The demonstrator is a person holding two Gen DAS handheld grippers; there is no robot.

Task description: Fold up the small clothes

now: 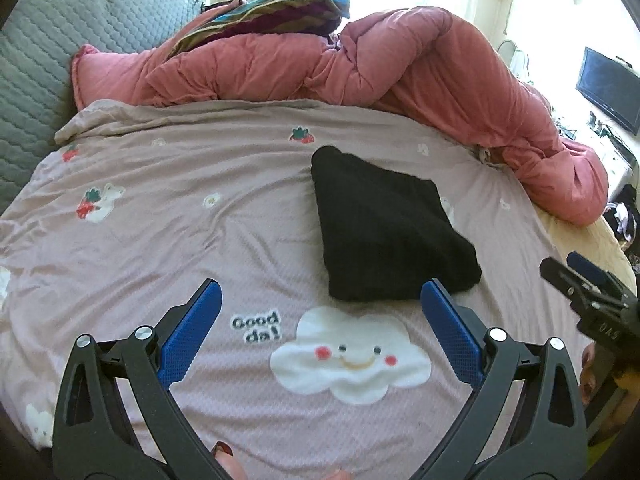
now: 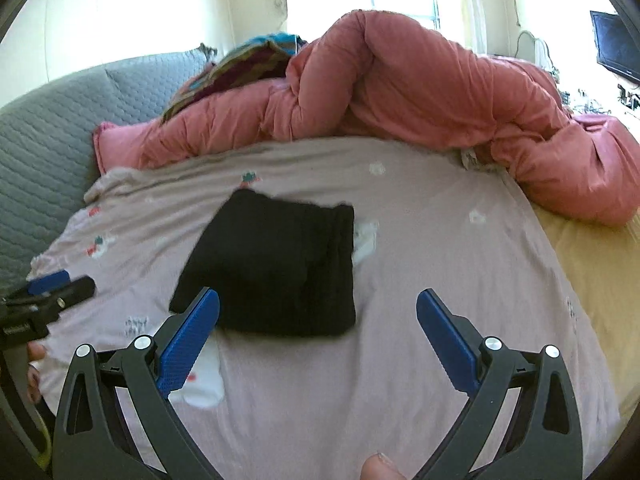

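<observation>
A small black garment (image 1: pixel 384 224) lies folded into a compact, roughly square stack on the pink printed bedsheet (image 1: pixel 180 240). In the right wrist view the same black garment (image 2: pixel 276 268) sits just ahead and left of centre. My left gripper (image 1: pixel 320 292) is open, held just short of the garment's near edge, with nothing between its blue pads. My right gripper (image 2: pixel 318 300) is open too, its left finger overlapping the garment's near left corner in view, holding nothing. Each gripper shows at the edge of the other's view: the right gripper (image 1: pixel 580 280), and the left gripper (image 2: pixel 52 288).
A bunched pink duvet (image 1: pixel 400 64) runs along the far side of the bed, with a striped cloth (image 1: pixel 272 16) on top. A grey quilted cover (image 1: pixel 48 60) lies to the left. A dark screen (image 1: pixel 608 88) and clutter stand at the right. Yellow mattress (image 2: pixel 600 272) shows at right.
</observation>
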